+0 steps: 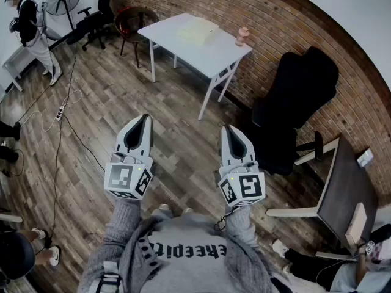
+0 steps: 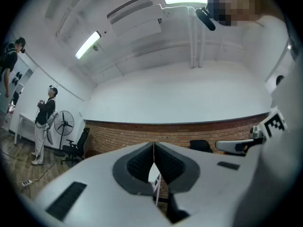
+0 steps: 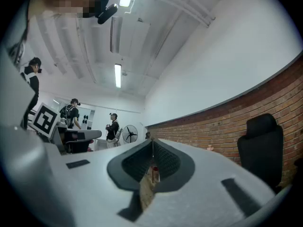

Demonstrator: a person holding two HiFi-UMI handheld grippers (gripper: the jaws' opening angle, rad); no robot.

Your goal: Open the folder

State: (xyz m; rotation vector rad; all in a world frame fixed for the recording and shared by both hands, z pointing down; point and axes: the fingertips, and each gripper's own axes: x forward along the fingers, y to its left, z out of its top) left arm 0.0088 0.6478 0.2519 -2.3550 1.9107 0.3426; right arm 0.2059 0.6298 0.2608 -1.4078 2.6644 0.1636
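Left hand-held gripper (image 1: 144,118), right hand-held gripper (image 1: 230,129), parallel

Standing on plank floor (image 1: 177,163) beside brick wall (image 1: 256,17): white surface (image 1: 160,33). Carrying pale folder (image 1: 197,30) lying flat near middle, small pink container (image 1: 242,36) standing at right edge, well apart. Lying on floor at left: power strip (image 1: 60,113). Standing at right: black office chair (image 1: 293,102), then dark surface (image 1: 345,191) bearing tan box (image 1: 356,223) near its edge.
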